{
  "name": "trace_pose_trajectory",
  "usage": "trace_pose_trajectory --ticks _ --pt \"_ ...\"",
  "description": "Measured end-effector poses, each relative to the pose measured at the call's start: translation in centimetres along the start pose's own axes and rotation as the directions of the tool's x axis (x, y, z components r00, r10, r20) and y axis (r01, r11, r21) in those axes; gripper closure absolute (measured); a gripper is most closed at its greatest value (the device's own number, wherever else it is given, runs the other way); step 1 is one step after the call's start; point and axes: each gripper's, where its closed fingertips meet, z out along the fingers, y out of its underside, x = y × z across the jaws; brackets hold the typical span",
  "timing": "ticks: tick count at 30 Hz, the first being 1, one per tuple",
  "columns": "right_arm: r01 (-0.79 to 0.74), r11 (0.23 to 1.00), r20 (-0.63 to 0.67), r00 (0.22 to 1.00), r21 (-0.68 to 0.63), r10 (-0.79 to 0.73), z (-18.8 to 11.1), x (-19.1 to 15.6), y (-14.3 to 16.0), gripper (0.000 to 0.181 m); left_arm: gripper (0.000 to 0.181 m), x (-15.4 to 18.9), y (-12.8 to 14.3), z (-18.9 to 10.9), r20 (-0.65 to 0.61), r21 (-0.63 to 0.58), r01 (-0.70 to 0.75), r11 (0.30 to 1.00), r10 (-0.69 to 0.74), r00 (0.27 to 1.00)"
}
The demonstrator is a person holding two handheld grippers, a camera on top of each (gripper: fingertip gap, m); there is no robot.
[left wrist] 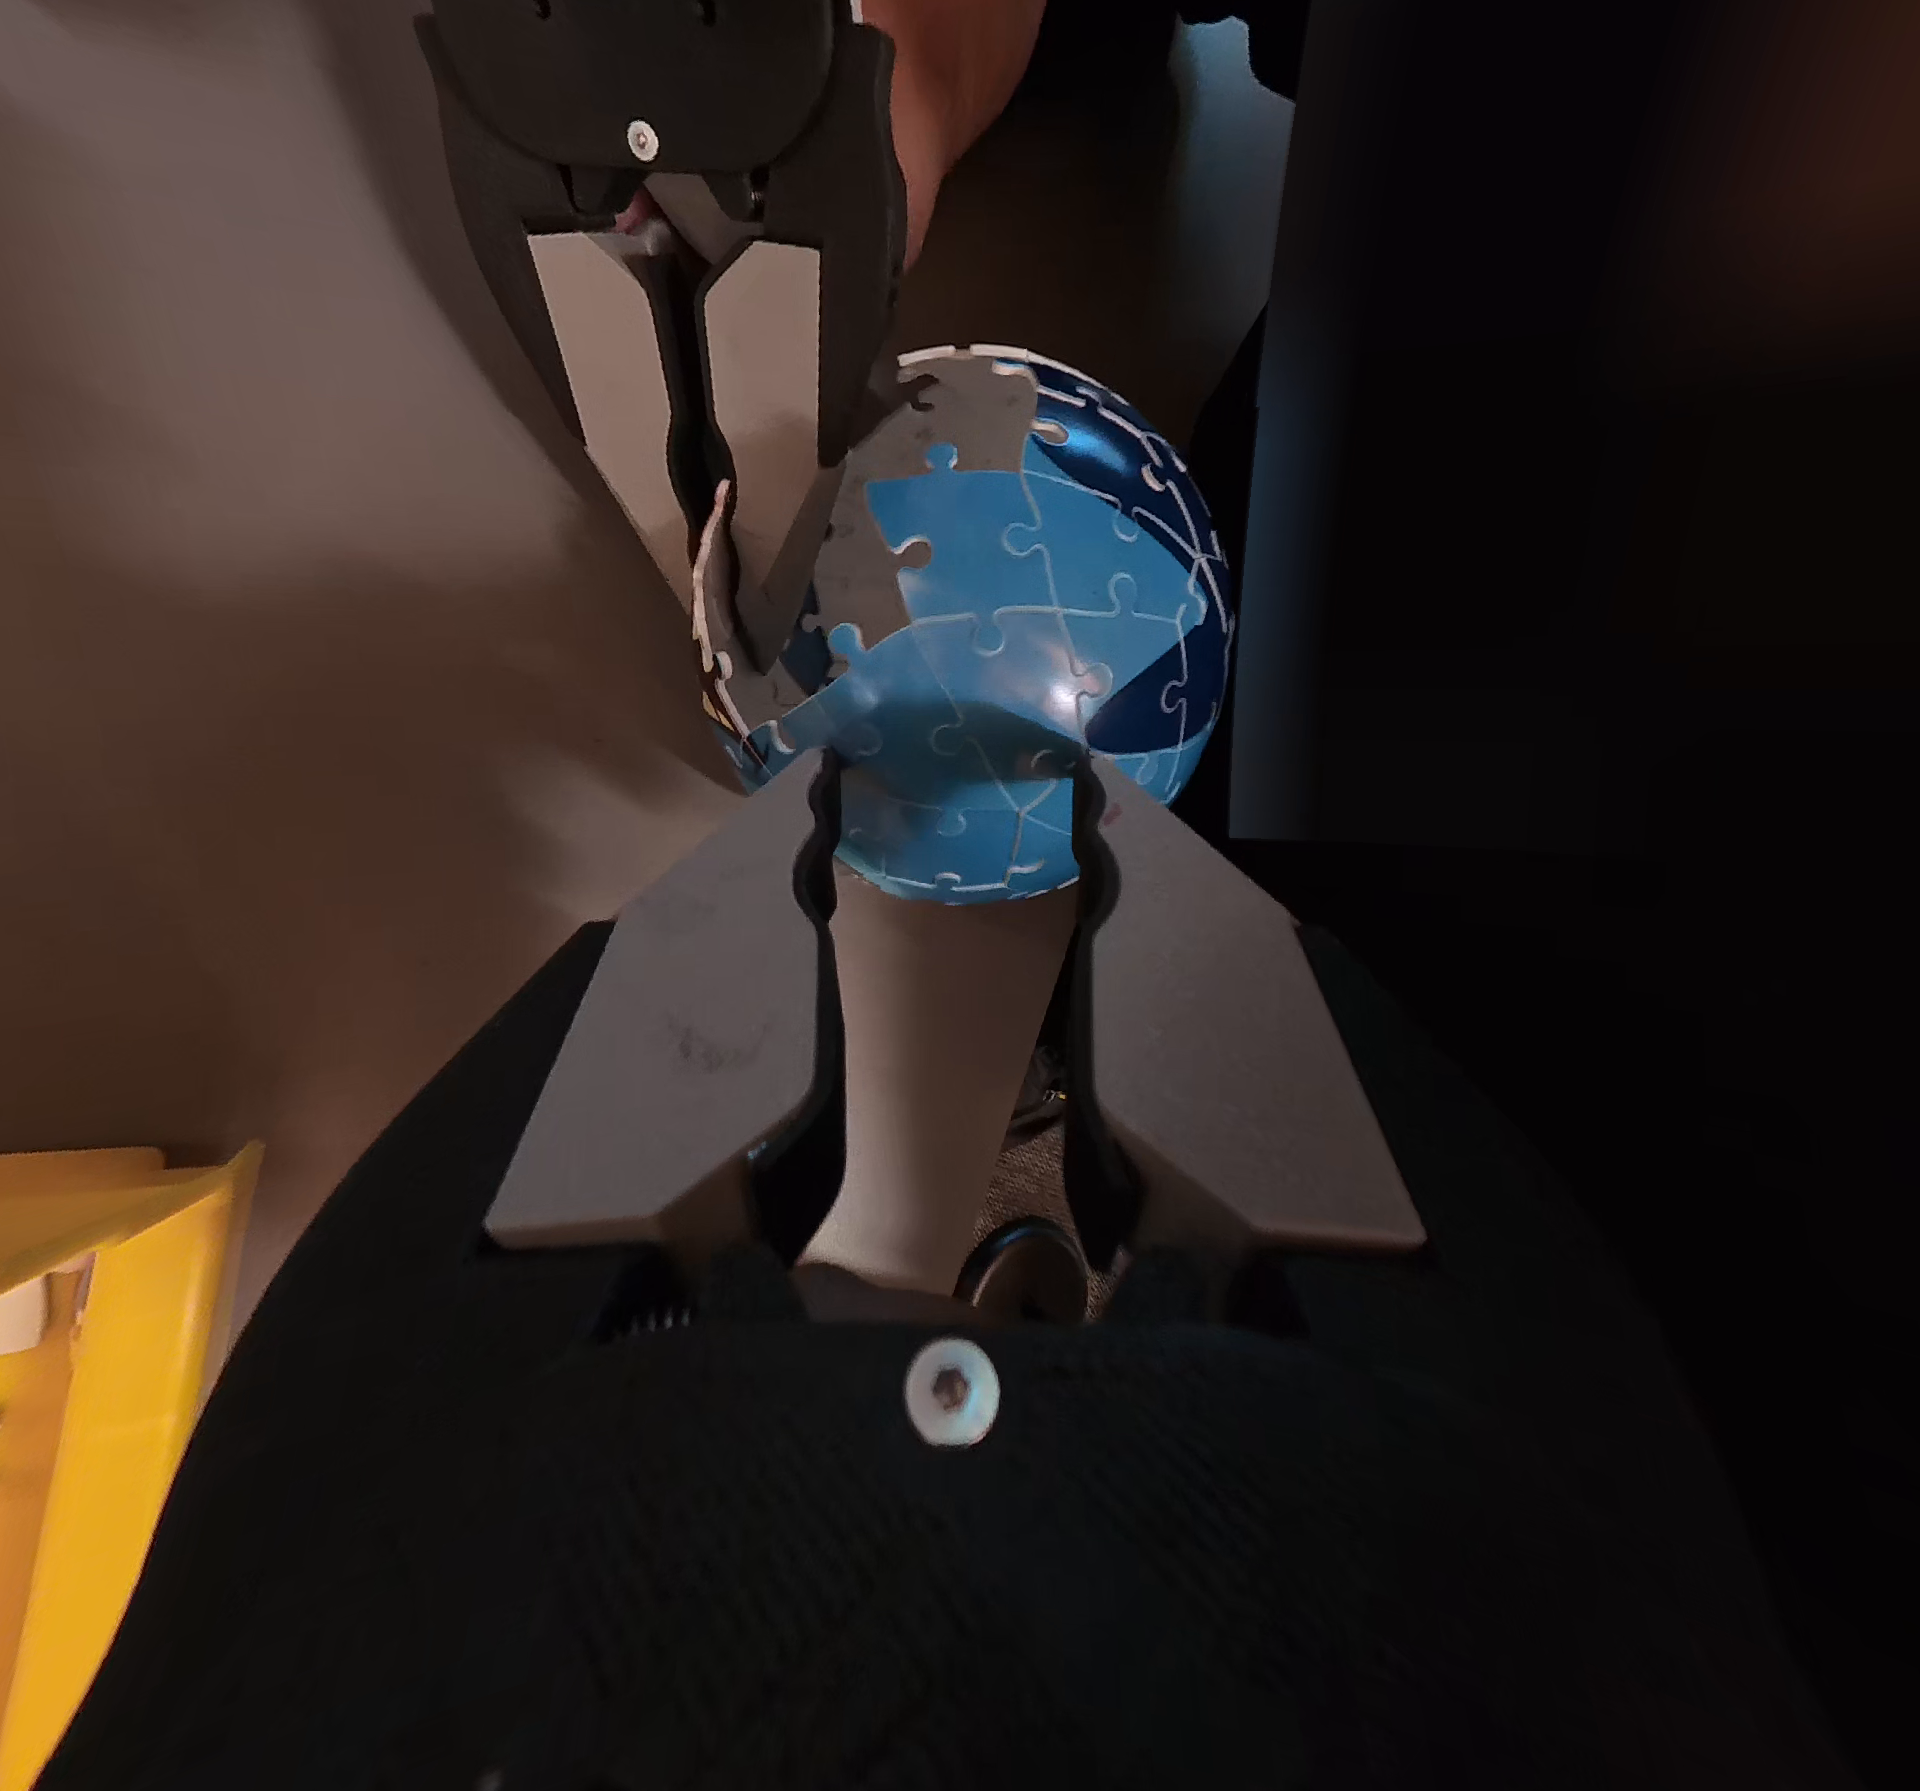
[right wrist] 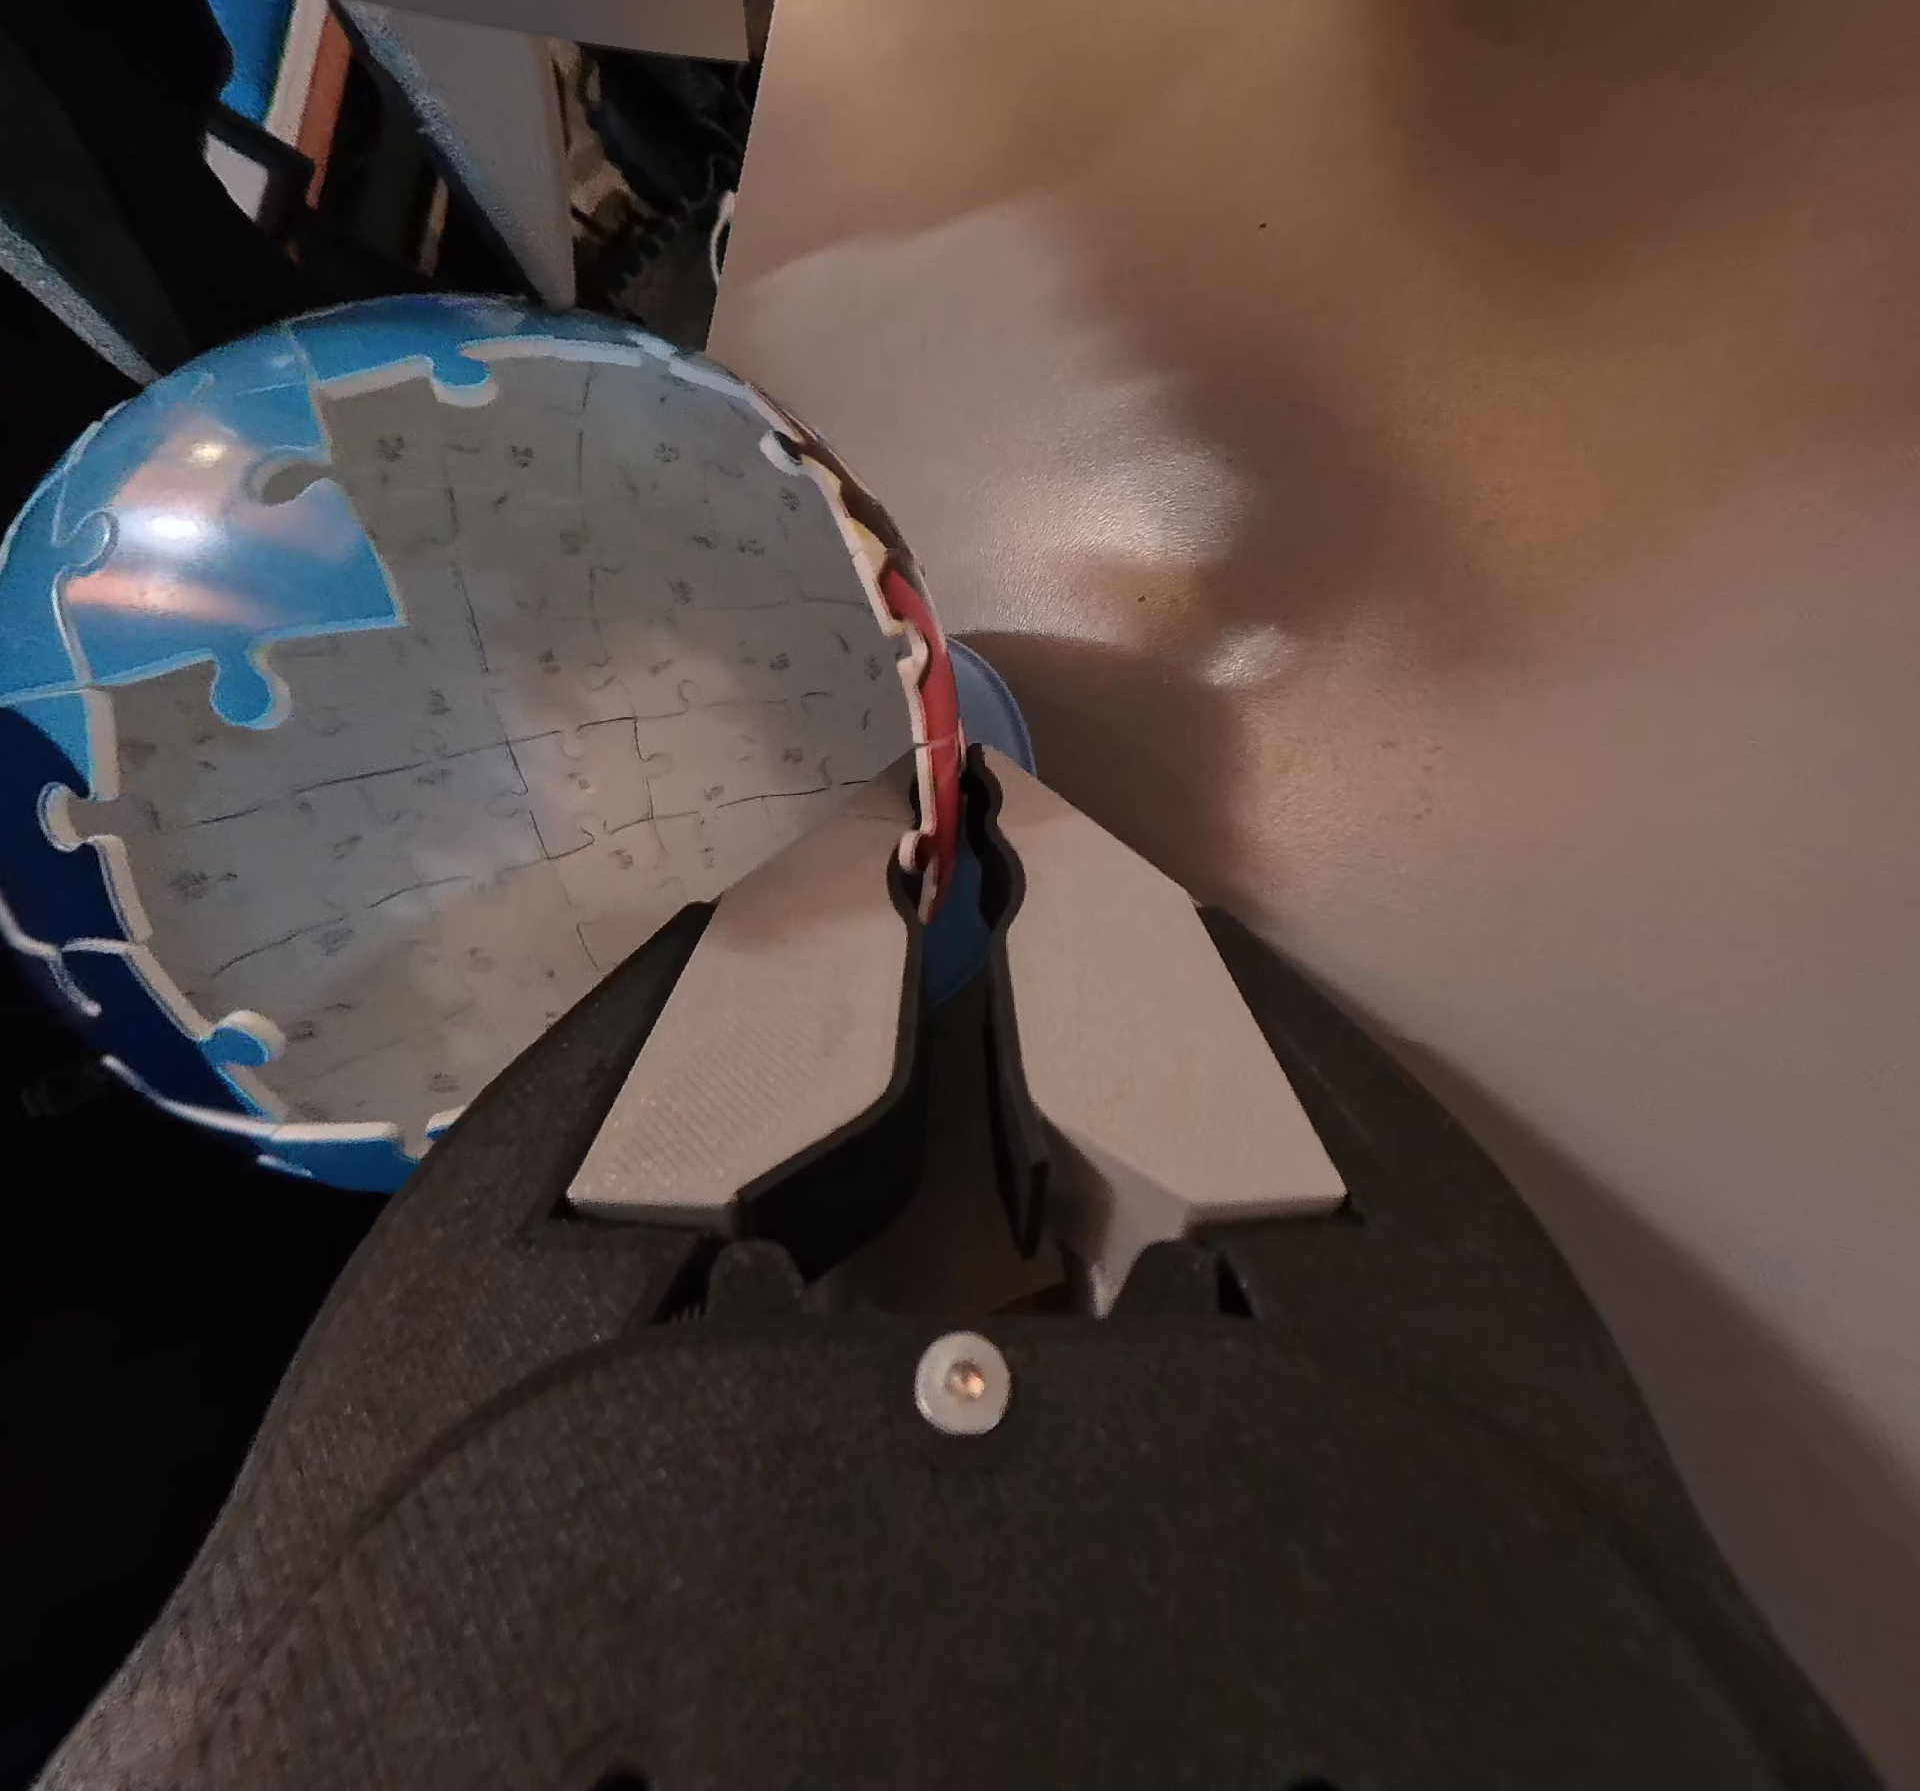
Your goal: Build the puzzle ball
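The puzzle ball [left wrist: 1039,598] is a partly built blue shell with an open side that shows its grey inner face [right wrist: 571,702]. My left gripper [left wrist: 953,780] is shut on the ball's lower part, one finger on each side, and holds it in the air beside the table edge. My right gripper [left wrist: 743,619] comes in from above and is shut on a curved puzzle piece [left wrist: 710,567]. It holds the piece against the rim of the opening. In the right wrist view the right gripper [right wrist: 948,796] pinches this red-and-white-edged piece [right wrist: 932,837] at the rim.
A beige table top [right wrist: 1351,494] lies behind and to the left of the ball [left wrist: 260,598]. A yellow bin [left wrist: 104,1326] is at the lower left. A person's arm [left wrist: 956,27] is behind the right gripper. Floor and a shoe [left wrist: 1023,1263] show below. Across from one pair of fingers to the other is roughly 10 cm.
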Motion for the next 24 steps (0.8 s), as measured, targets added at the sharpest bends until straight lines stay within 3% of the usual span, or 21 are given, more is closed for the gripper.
trace_pose_trajectory --ticks 6,9,12,24 --pt "0.007 1.000 -0.010 1.000 0.025 -0.007 -0.2 0.1 -0.4 0.178 0.139 0.0 0.1 -0.1 0.004 0.007 0.007 1.000 -0.007 1.000" --pt "0.005 1.000 0.003 1.000 0.029 -0.005 -0.8 0.0 -0.3 0.158 0.140 0.1 0.2 -0.1 0.002 0.009 0.008 1.000 -0.008 1.000" --pt "0.016 0.999 0.016 1.000 0.030 -0.017 -1.5 -0.6 -0.1 0.152 0.142 0.0 0.3 -0.1 0.003 0.015 0.015 1.000 -0.015 1.000" --pt "0.018 0.994 0.027 0.999 0.107 -0.021 -5.1 -1.6 -0.5 0.142 0.141 0.2 0.4 -0.1 0.016 0.044 0.013 0.999 -0.013 1.000"
